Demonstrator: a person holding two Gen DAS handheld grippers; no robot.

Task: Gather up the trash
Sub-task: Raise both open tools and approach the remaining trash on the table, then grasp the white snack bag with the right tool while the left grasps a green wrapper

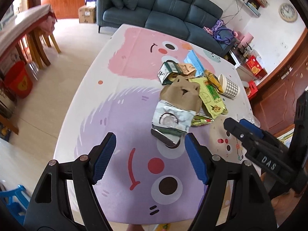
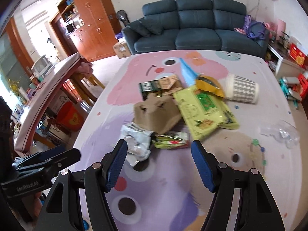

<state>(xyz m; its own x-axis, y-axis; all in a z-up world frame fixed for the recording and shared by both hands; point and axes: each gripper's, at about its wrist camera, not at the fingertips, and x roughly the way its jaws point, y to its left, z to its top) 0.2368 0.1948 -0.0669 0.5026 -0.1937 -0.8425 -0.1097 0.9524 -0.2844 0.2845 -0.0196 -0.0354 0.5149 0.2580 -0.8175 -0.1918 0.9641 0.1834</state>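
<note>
A heap of trash lies on the table: a brown cardboard carton [image 1: 182, 94] [image 2: 157, 111], a silver-white foil pouch [image 1: 172, 118] [image 2: 137, 140], a yellow-green wrapper [image 1: 210, 96] [image 2: 206, 111], a checked paper cup [image 1: 230, 86] [image 2: 241, 90] on its side, a dark green box [image 1: 167, 72] [image 2: 150, 87], a blue face mask [image 1: 193, 60] [image 2: 187, 73]. My left gripper [image 1: 151, 150] stands open just short of the pouch. My right gripper [image 2: 158, 157] is open too, its fingertips flanking the pouch's near end and a small crumpled wrapper [image 2: 170, 140].
The table wears a pink and purple cartoon cloth [image 1: 134, 100] [image 2: 173, 182]. Clear crumpled plastic [image 2: 281, 132] lies at the right. A blue sofa [image 1: 154, 9] stands behind, a red bucket [image 1: 18, 81] on the floor to the left, a long table with chairs [image 1: 25, 34] beyond it.
</note>
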